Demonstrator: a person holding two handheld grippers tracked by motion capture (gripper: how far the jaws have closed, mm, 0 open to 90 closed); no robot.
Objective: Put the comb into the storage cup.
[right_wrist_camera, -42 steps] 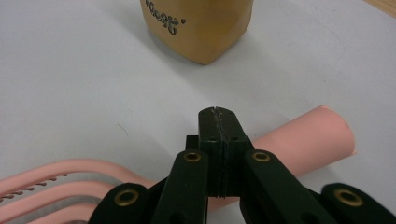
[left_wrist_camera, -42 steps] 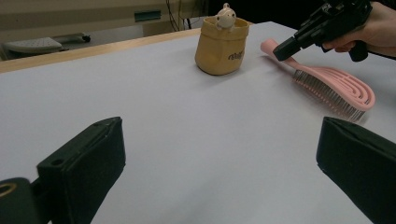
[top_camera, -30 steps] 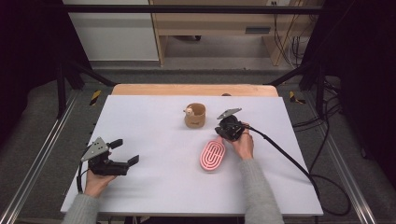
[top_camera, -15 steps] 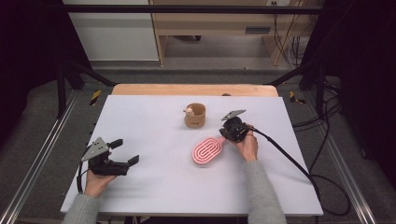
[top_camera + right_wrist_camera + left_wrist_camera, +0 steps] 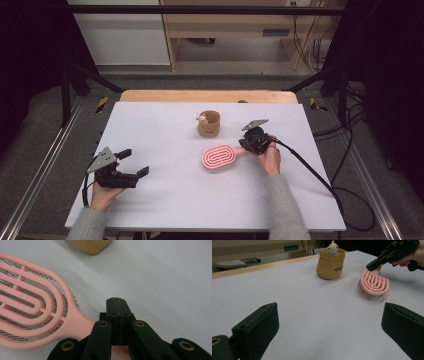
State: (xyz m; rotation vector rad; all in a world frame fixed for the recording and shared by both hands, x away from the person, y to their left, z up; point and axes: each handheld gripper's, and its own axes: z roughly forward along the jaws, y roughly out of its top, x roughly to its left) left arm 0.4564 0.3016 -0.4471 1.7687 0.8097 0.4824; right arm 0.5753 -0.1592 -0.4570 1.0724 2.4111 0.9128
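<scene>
A pink hairbrush lies right of the table's middle, head to the left, bristles down. My right gripper is at its handle, jaws pressed together with the handle running under them. Just behind the brush stands a tan pouch, and a small pale figure peeks out of its top. My left gripper rests near the front left of the table, open, with nothing between its jaws.
The white table top has a wooden strip along its far edge. A black cable trails from the right gripper off the table's right side. Metal frame rails run along both sides.
The right gripper has shifted slightly up and right, and the hairbrush has swung with it from lengthwise to lying across. The left gripper has not moved.
</scene>
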